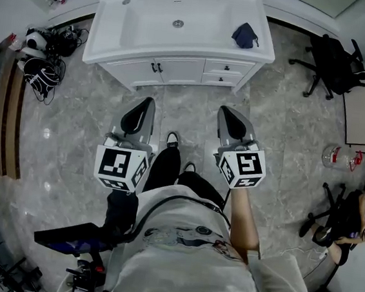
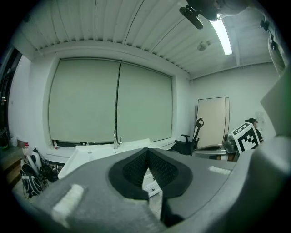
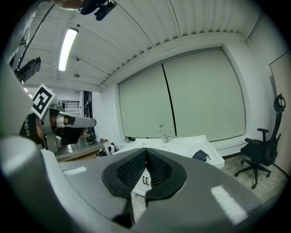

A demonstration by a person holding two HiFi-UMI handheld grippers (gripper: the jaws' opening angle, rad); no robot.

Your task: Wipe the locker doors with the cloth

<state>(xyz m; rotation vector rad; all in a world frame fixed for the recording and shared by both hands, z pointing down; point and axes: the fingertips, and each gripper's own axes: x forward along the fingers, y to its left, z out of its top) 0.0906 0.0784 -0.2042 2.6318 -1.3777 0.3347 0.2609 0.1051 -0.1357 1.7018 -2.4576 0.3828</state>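
A dark blue cloth [image 1: 246,35] lies crumpled on the right end of the white sink cabinet [image 1: 132,36], and the right gripper view shows the cloth [image 3: 200,155] there too. The cabinet's white doors [image 1: 148,67] face me. My left gripper [image 1: 145,102] and right gripper [image 1: 227,111] hover side by side over the floor, short of the cabinet, both pointing at it. In the left gripper view the left gripper [image 2: 146,153] is shut with nothing in it. The right gripper [image 3: 146,153] is likewise shut and empty, with a door [image 3: 145,180] showing below its pads.
A black office chair [image 1: 334,64] stands at the right of the cabinet. A plastic bottle [image 1: 340,157] lies on the marble floor. Bags and cables [image 1: 43,56] pile up at the left beside a wooden shelf [image 1: 7,117]. Another person [image 1: 356,219] sits at the right edge.
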